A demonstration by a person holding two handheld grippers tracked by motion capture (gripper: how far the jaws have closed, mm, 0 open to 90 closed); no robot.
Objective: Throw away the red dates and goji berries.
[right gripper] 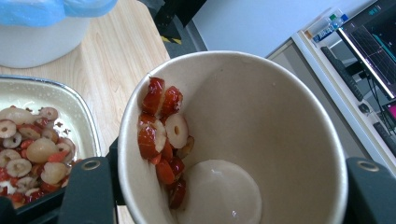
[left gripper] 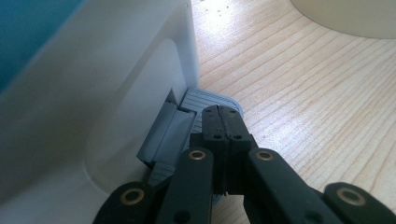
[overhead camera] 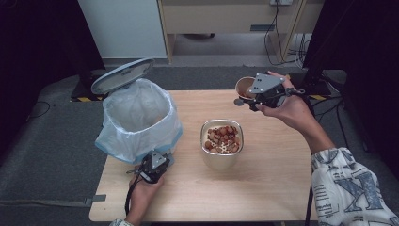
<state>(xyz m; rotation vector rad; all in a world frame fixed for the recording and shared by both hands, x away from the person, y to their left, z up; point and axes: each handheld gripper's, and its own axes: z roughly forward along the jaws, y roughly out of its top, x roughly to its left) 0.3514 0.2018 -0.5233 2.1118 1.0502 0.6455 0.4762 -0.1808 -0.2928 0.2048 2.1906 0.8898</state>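
Right gripper (overhead camera: 251, 100) is covering most of the paper cup (overhead camera: 244, 86). Bin pedal (left gripper: 210, 100) is lying half under closed jaws; the bowl (right gripper: 88, 121), likely steel, is running off-frame.

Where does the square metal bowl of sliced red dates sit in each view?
High view: square metal bowl, table centre, right of white bin.
Left gripper view: pale curved wall, top right, probably the bowl.
Right gripper view: lower left.
Shared landmark: the white bin.

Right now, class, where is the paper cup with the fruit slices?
In the high view the paper cup is held tilted in the right tongs above the table's far right part, beyond the metal bowl of slices.
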